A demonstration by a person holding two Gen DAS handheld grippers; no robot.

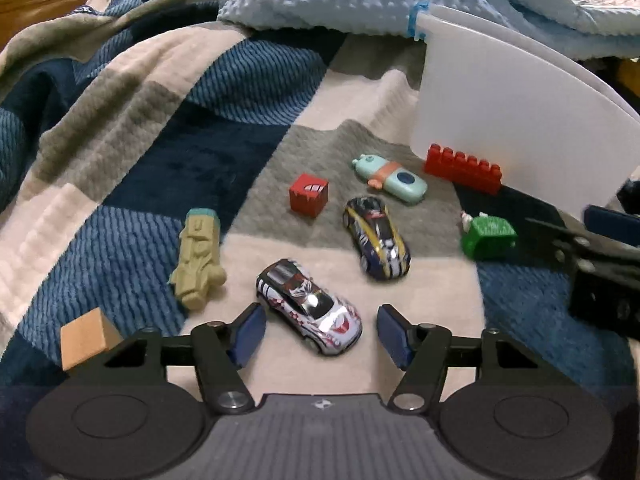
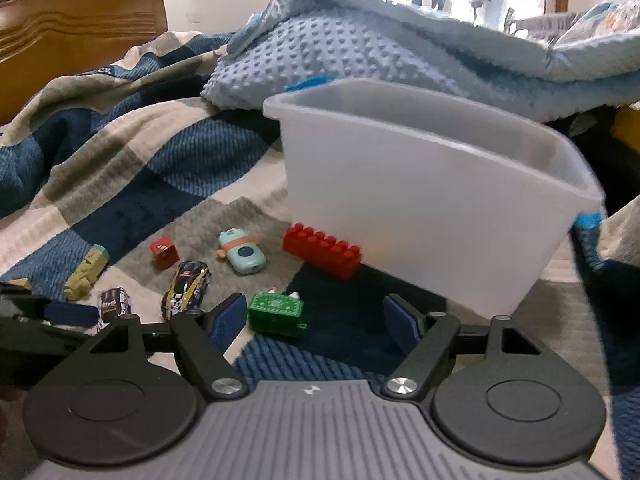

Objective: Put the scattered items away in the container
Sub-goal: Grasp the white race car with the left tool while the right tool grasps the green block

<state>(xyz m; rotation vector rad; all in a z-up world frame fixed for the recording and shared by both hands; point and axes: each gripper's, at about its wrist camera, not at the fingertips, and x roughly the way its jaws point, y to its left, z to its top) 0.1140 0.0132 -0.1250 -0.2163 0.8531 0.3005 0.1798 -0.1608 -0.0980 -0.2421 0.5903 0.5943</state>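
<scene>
Toys lie scattered on a checked blanket beside a translucent white bin (image 2: 420, 208), which also shows in the left wrist view (image 1: 512, 120). My left gripper (image 1: 320, 332) is open, its jaws on either side of a silver toy car (image 1: 310, 306). Beyond lie a dark blue and yellow car (image 1: 376, 238), a red cube (image 1: 309, 199), a mint toy (image 1: 390, 178), a red brick (image 1: 462, 168), a green toy (image 1: 488, 236), a tan figure (image 1: 198, 258) and a wooden block (image 1: 86, 338). My right gripper (image 2: 316, 320) is open, with the green toy (image 2: 276, 314) just ahead of its left finger.
A dotted light blue blanket (image 2: 360, 52) is heaped behind the bin. A wooden headboard (image 2: 80, 28) stands at the far left. The right gripper shows at the right edge of the left wrist view (image 1: 600, 264).
</scene>
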